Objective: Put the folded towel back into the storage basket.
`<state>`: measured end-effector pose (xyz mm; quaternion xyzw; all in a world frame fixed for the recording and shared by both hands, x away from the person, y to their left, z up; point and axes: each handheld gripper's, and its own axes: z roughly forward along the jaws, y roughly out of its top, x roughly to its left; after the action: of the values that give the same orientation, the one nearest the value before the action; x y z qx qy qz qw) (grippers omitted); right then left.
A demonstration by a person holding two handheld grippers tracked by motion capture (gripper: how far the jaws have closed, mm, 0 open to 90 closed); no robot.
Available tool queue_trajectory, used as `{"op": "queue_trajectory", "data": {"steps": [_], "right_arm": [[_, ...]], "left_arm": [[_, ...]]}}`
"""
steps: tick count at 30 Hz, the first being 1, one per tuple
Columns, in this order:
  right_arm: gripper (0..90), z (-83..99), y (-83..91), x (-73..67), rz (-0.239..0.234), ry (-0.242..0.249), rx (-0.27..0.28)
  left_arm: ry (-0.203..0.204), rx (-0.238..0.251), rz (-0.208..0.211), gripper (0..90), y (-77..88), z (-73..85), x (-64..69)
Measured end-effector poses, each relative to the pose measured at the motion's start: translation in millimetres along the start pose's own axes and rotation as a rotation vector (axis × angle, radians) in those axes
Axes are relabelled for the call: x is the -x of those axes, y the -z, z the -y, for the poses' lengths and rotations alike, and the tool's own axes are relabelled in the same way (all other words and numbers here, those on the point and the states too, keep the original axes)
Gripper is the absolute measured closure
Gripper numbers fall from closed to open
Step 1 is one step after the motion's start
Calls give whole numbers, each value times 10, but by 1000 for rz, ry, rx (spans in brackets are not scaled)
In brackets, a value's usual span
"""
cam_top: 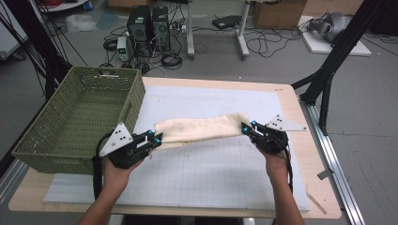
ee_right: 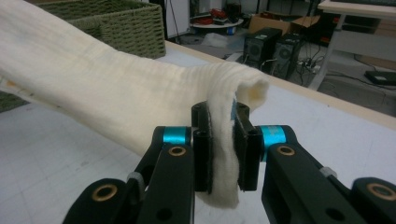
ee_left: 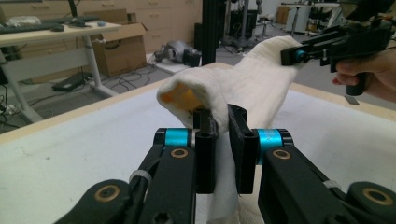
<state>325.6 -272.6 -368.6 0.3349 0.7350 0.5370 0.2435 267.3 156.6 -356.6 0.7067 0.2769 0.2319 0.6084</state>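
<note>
A cream cloth (cam_top: 199, 129) hangs stretched between my two grippers above the white mat (cam_top: 206, 173). My left gripper (cam_top: 157, 139) is shut on the cloth's left end; in the left gripper view the black jaws pinch the cloth (ee_left: 243, 88) at my left gripper (ee_left: 223, 135), and the other gripper holds the far end. My right gripper (cam_top: 245, 127) is shut on the right end; in the right gripper view the fabric (ee_right: 107, 88) is squeezed between the jaws of my right gripper (ee_right: 223, 135) and runs off to the upper left.
A green woven basket (cam_top: 75, 140) stands on the table's left side, next to my left hand; its rim (ee_right: 126, 18) shows behind the cloth in the right gripper view. The wooden table edge (cam_top: 300, 112) runs along the right. Computers and cables lie on the floor beyond.
</note>
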Motion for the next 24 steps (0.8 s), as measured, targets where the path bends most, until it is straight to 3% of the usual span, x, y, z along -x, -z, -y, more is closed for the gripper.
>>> {"op": "queue_trajectory", "data": {"steps": [17, 24], "right_arm": [[801, -616, -555, -65, 4, 72, -21], [801, -826, -715, -117, -4, 94, -1]], "left_arm": [[1, 66, -48, 823, 282, -165, -106], [-1, 94, -71, 823, 401, -228, -147]]}}
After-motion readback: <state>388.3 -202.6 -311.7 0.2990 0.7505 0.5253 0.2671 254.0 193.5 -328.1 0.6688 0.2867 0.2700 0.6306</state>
